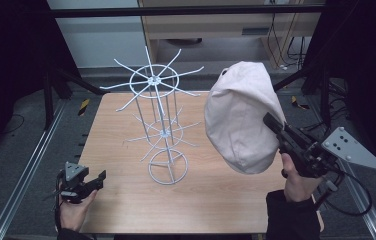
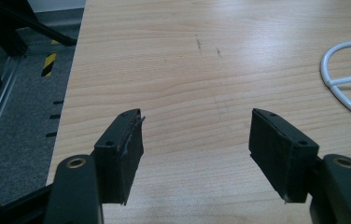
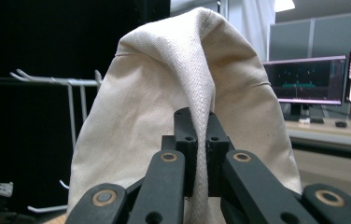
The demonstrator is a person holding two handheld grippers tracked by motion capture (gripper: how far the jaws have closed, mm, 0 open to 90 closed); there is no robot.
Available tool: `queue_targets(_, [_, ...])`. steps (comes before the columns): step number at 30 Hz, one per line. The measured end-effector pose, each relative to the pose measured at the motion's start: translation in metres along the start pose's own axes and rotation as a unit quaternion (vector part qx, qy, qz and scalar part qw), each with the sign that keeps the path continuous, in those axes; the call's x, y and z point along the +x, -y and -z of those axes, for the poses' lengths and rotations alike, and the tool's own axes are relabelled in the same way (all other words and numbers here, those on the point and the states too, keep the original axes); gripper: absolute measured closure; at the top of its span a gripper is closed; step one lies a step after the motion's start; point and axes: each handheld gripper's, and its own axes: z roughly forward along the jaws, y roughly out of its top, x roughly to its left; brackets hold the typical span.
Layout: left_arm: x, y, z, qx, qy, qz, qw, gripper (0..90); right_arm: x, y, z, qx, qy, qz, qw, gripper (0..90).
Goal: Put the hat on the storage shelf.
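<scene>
A cream fabric cap (image 1: 241, 117) hangs in the air to the right of a white wire rack (image 1: 161, 107) with radiating hooks. My right gripper (image 1: 271, 121) is shut on the cap's edge and holds it above the table. In the right gripper view the cap (image 3: 164, 102) drapes over the pinching jaws, a fold of cloth caught between them, and my right gripper (image 3: 200, 122) points level. My left gripper (image 1: 100, 176) rests low at the table's front left corner, open with nothing between its jaws. The left gripper (image 2: 196, 135) looks over bare wood.
The wooden table (image 1: 121, 200) carries the rack at its centre; the rack's round base (image 2: 346, 79) lies right of the left gripper. Metal rails run along both table sides. A desk with monitors (image 3: 304, 79) stands behind the cap in the right gripper view.
</scene>
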Motion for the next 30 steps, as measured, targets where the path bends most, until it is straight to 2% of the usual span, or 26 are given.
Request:
queue_targets(9, [0.000, 0.000, 0.000, 0.001, 0.000, 0.000, 1.0000, 35.0, 0.013, -0.020, 0.002, -0.040, -0.016, 0.009, 0.9990, 88.6])
queue_targets(14, [0.000, 0.000, -0.001, 0.002, 0.000, 0.000, 1.0000, 35.0, 0.020, -0.026, -0.007, -0.049, -0.029, 0.007, 0.9983, 88.6])
queue_targets(24, [0.000, 0.000, -0.001, 0.003, 0.000, 0.000, 1.0000, 35.0, 0.038, -0.025, -0.038, -0.043, -0.055, 0.005, 0.9975, 88.6])
queue_targets(30, [0.000, 0.000, -0.001, 0.003, -0.001, -0.001, 1.0000, 35.0, 0.049, -0.013, -0.053, -0.018, -0.062, 0.015, 0.9978, 88.5])
